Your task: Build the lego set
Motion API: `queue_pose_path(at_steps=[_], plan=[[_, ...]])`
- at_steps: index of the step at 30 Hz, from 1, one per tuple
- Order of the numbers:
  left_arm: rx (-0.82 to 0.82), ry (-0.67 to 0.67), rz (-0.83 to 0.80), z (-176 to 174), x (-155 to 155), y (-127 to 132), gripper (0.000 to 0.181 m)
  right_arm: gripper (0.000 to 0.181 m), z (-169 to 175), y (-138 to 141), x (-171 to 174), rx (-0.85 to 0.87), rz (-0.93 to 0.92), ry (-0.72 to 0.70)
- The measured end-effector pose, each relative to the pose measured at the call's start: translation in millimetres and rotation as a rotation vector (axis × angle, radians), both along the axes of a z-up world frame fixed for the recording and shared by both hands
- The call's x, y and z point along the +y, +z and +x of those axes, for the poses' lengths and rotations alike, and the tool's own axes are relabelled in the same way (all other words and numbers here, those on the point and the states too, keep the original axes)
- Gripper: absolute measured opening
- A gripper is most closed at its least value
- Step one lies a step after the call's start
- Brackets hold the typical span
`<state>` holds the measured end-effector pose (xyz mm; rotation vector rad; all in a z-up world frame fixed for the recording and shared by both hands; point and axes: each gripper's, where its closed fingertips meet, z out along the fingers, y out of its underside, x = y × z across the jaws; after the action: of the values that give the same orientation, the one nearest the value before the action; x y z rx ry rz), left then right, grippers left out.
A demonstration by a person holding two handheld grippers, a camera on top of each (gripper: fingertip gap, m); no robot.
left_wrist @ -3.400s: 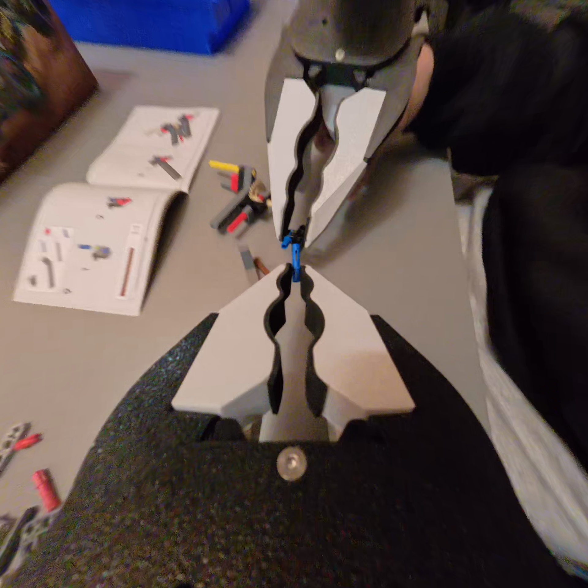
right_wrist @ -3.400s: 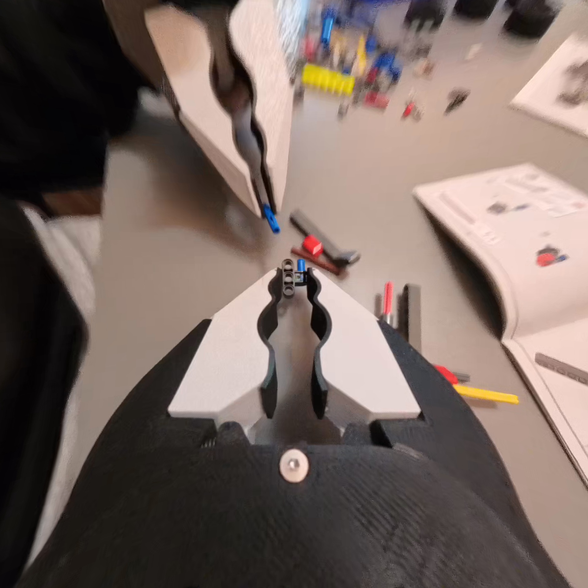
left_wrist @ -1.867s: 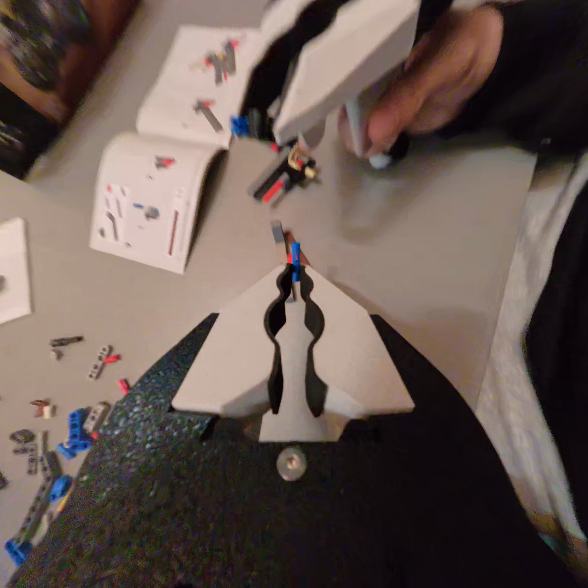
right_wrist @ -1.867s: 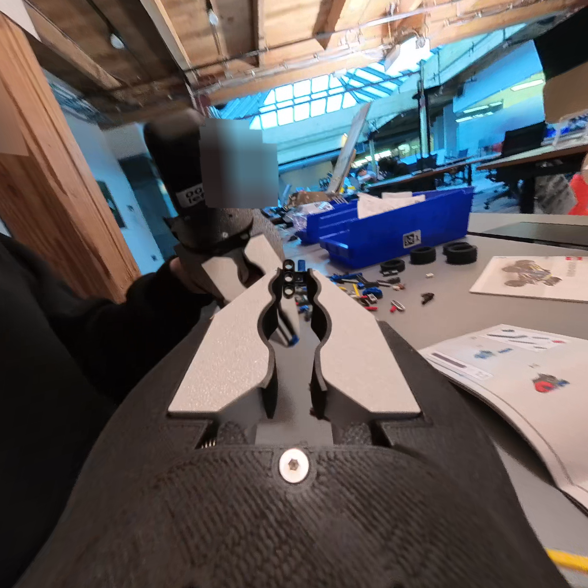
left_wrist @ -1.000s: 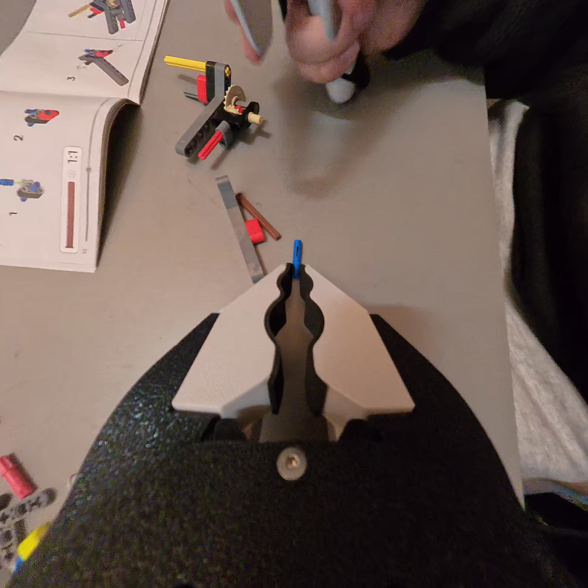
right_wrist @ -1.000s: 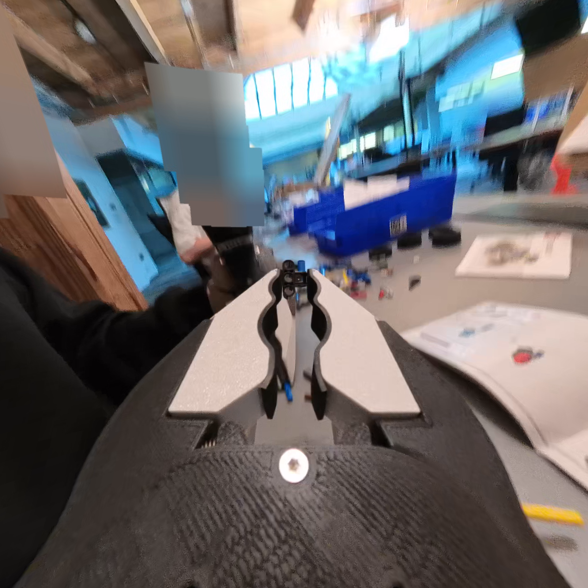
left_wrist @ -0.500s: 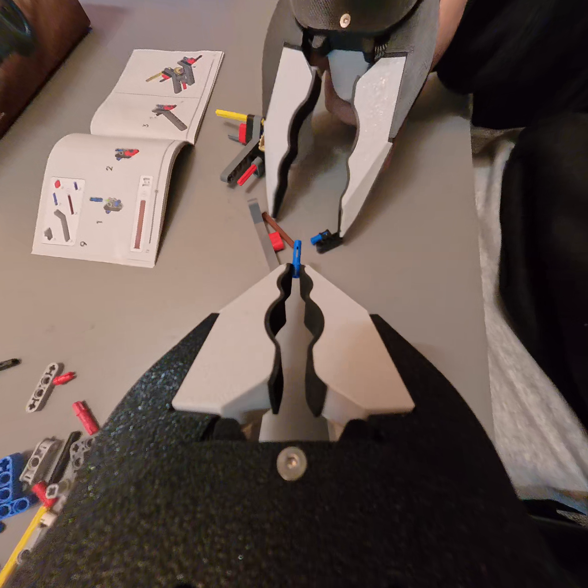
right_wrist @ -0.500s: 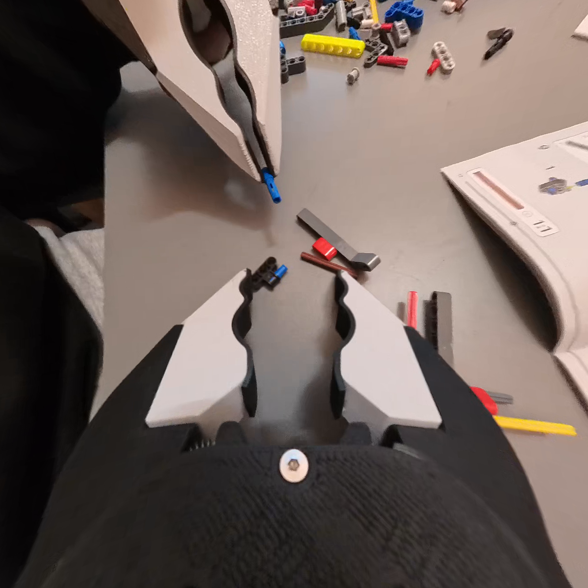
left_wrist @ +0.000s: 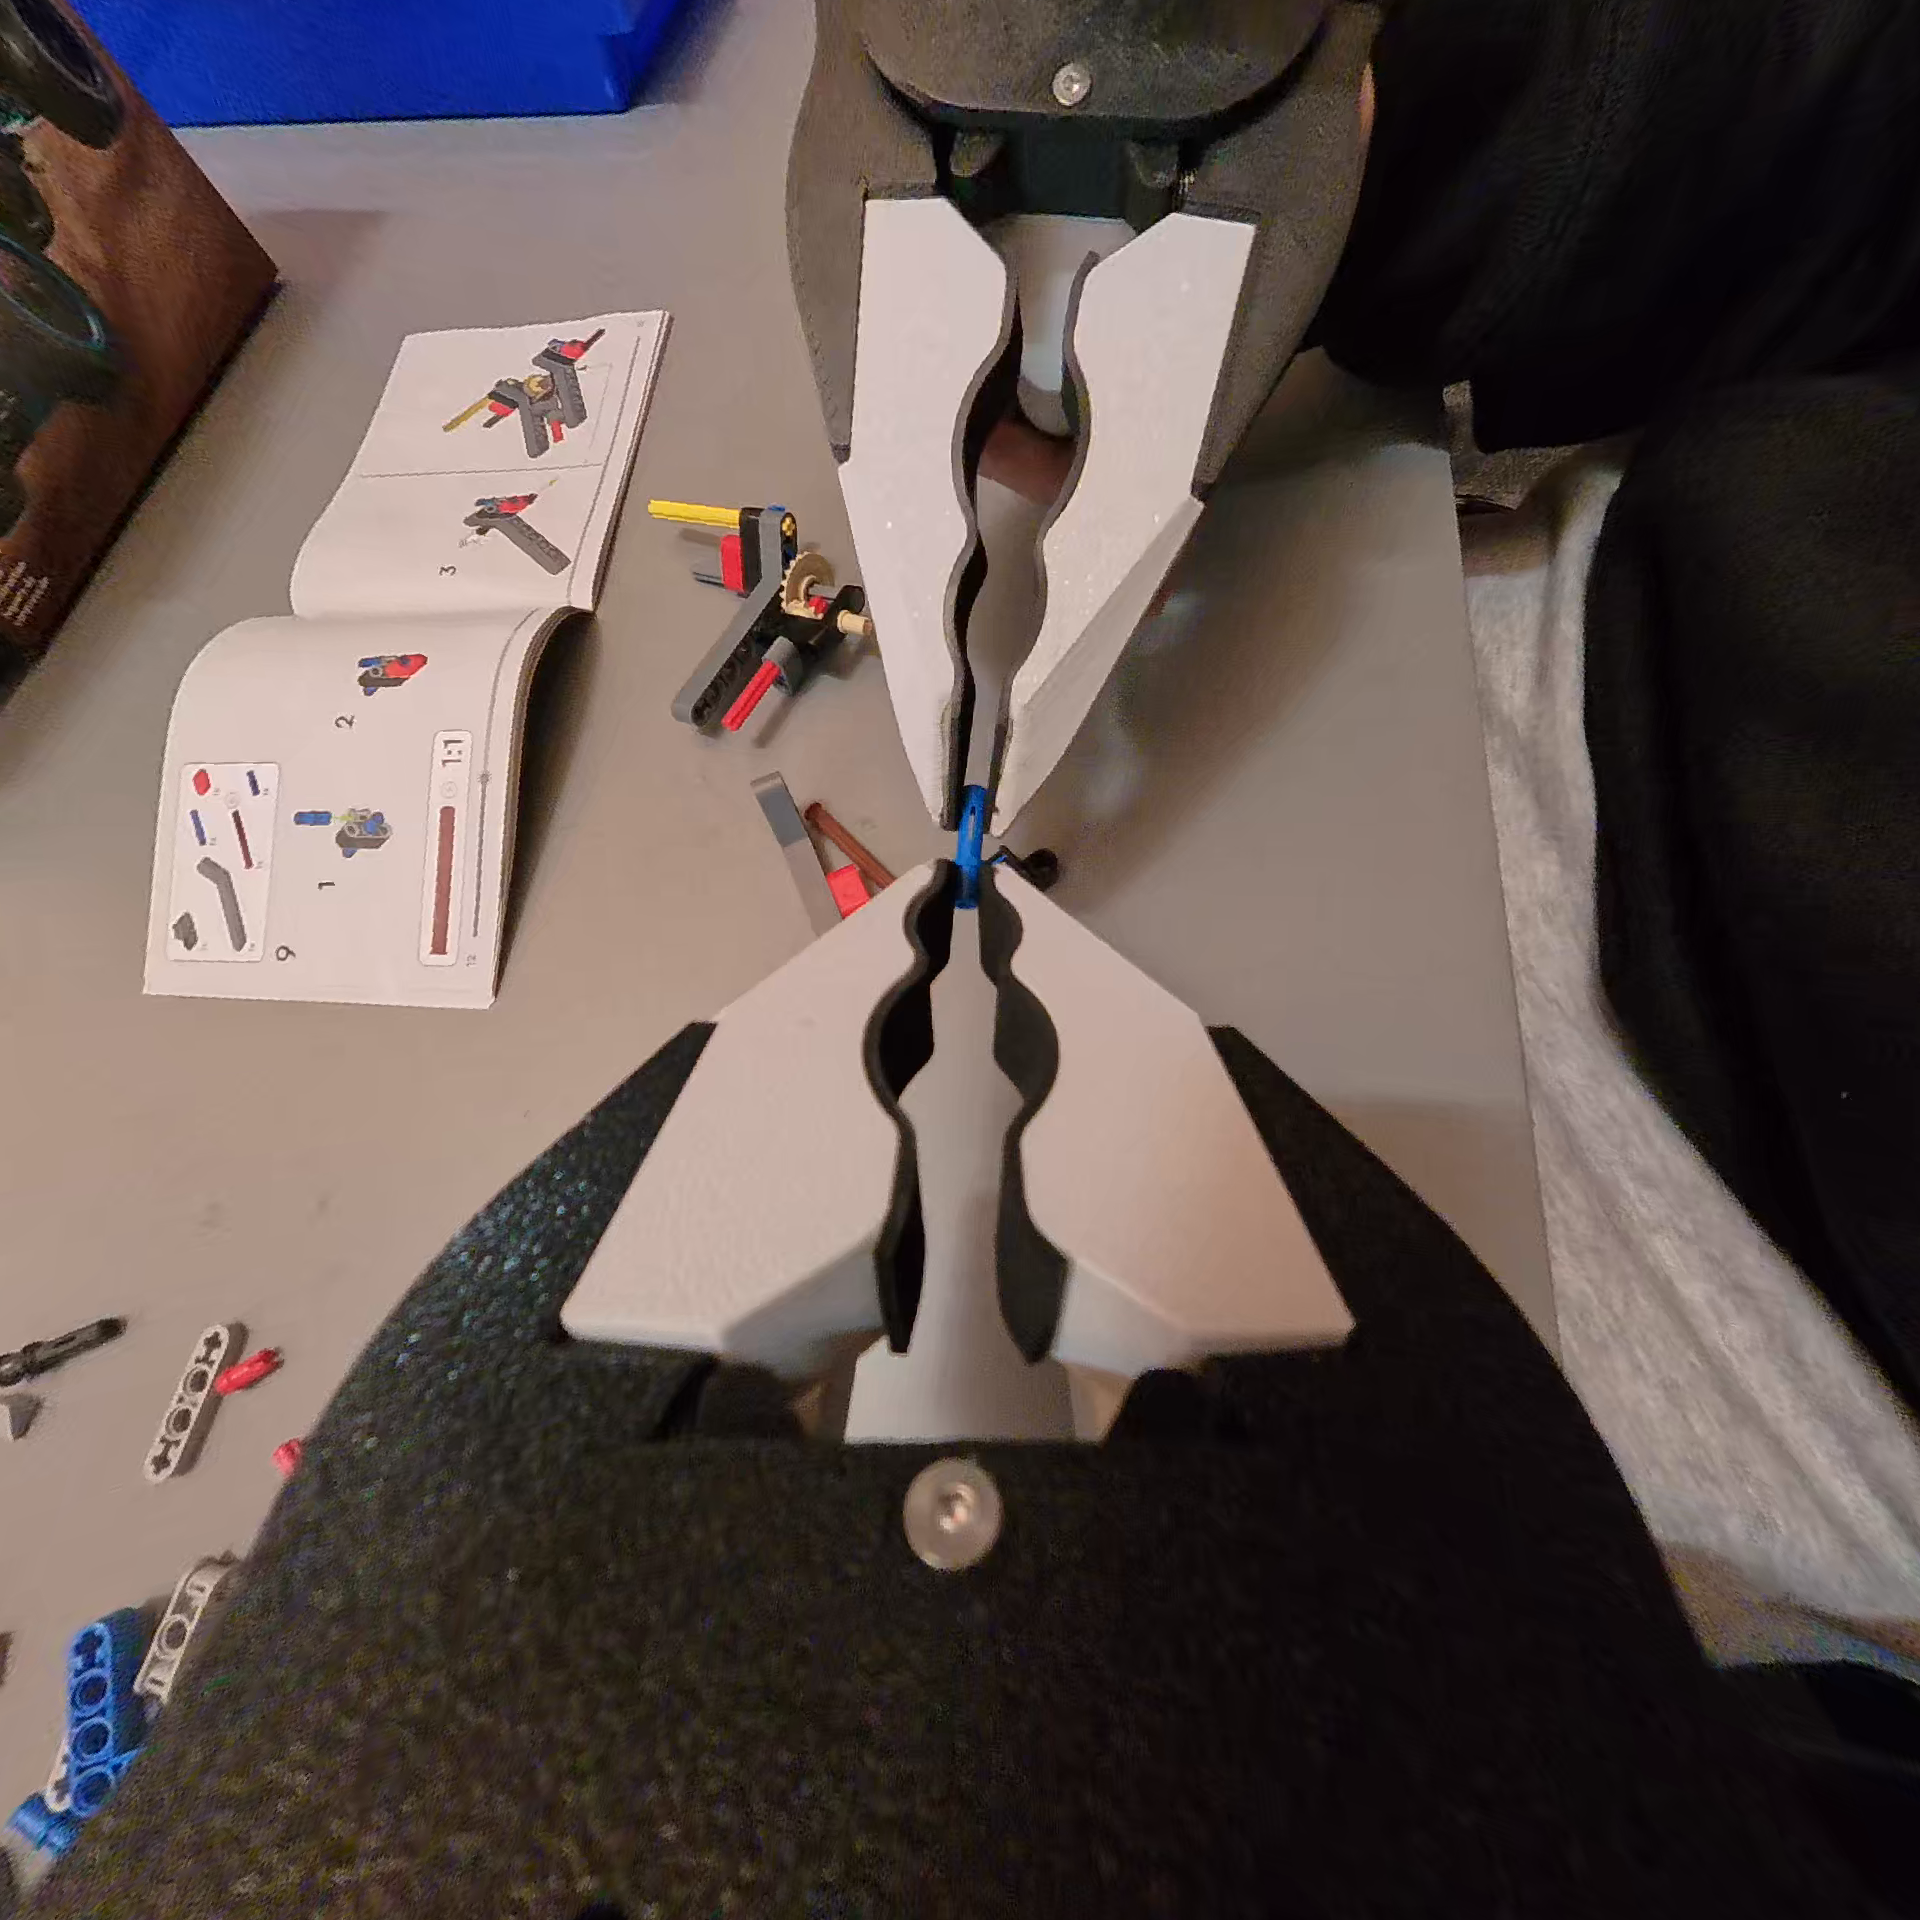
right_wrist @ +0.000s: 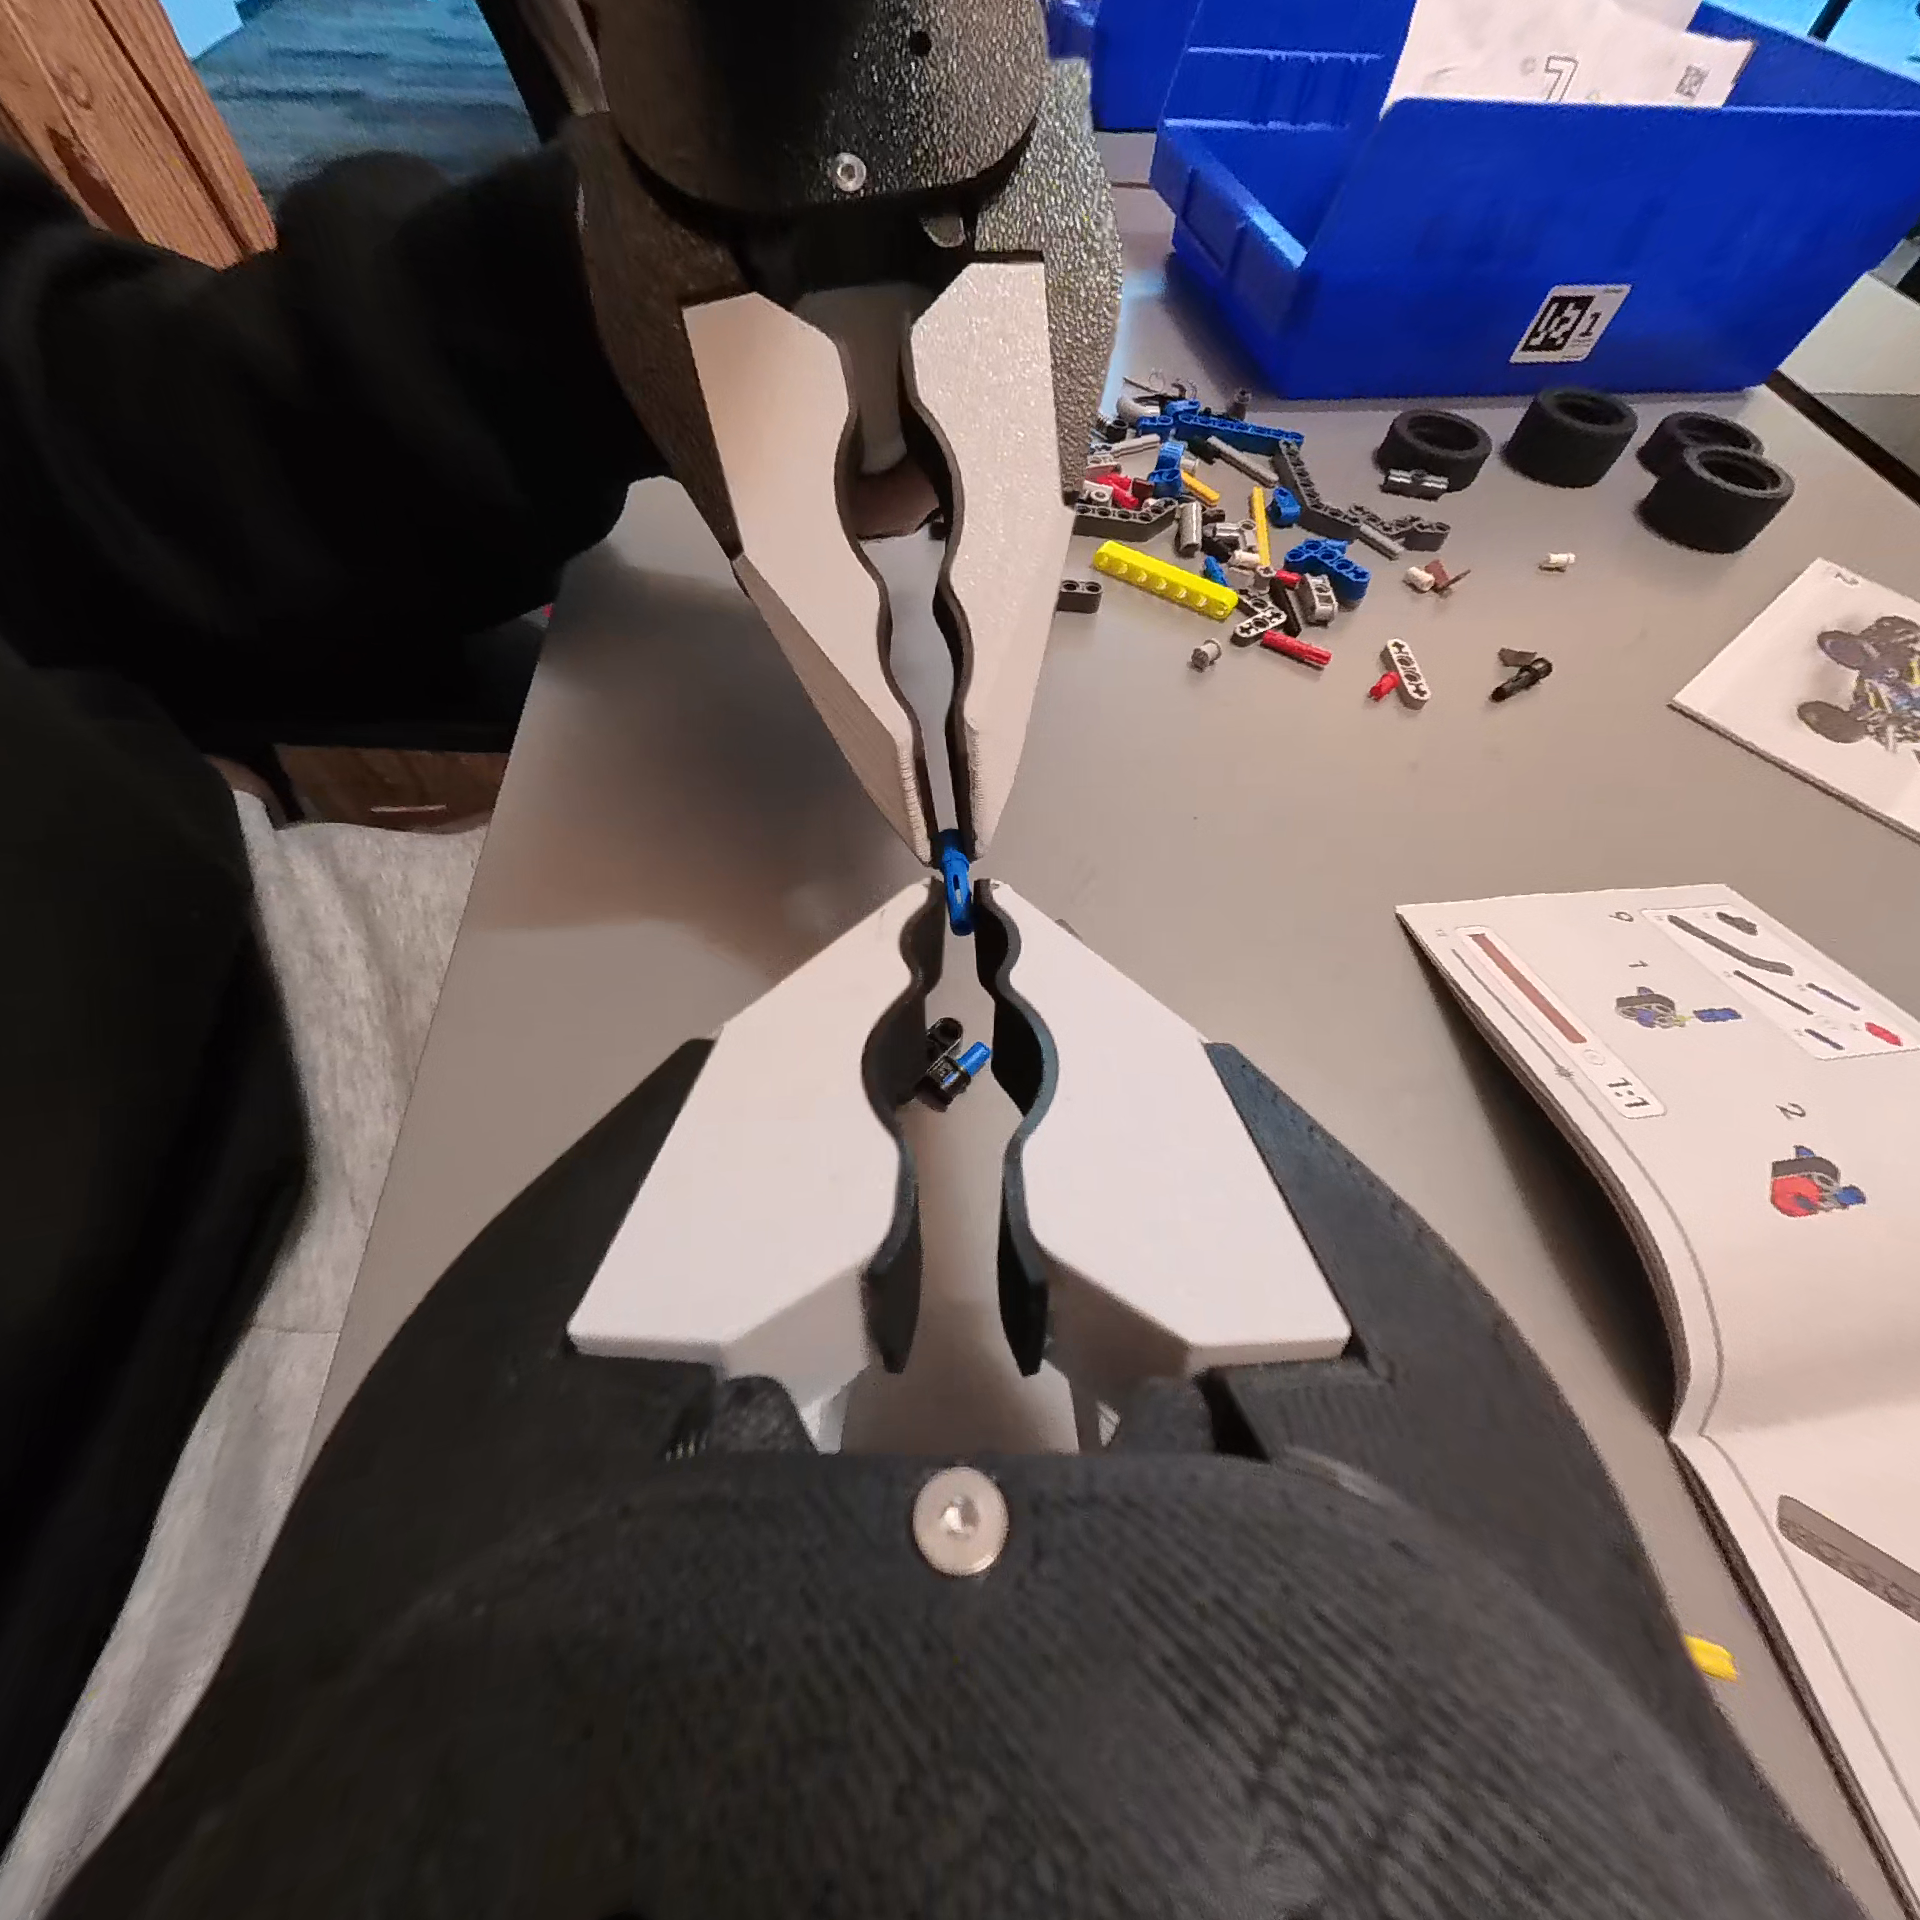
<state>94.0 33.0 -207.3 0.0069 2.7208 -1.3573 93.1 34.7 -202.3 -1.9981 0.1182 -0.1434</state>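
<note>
Your left gripper and right gripper both pinch one slim blue plastic pin tip to tip above the matte grey table.

A grey table carries an open booklet at left, a small assembly upper centre, loose pieces, four tyres and blue bins at upper right.

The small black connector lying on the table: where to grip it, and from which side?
Grip the black connector across its body, likely from above: it lies flat on the table, and its blue stub sticks out sideways.
</note>
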Motion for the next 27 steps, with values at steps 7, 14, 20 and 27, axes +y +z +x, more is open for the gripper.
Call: queue_pose_path(at_steps=[7, 14, 20, 27], plan=[[-0.001, -0.002, -0.096, 2.0, -0.2, 8.7, 0.003, 0.002, 1.3, 8.4, 0.6, 0.017, 0.065, -0.002], [-0.005, -0.015, -0.095, -0.8, -1.1, 9.4, 0.005, 0.002, -1.9, 10.4, 3.7, 0.003, 0.063, 0.009], [-0.013, -0.016, -0.067, -1.4, -2.3, 5.8, 0.003, 0.002, -2.0, 6.9, 3.6, -0.023, 0.025, 0.004], [-0.015, -0.007, -0.07, 0.2, -2.0, 5.1, 0.003, 0.002, -0.3, 7.1, 4.0, -0.02, 0.03, -0.007]])
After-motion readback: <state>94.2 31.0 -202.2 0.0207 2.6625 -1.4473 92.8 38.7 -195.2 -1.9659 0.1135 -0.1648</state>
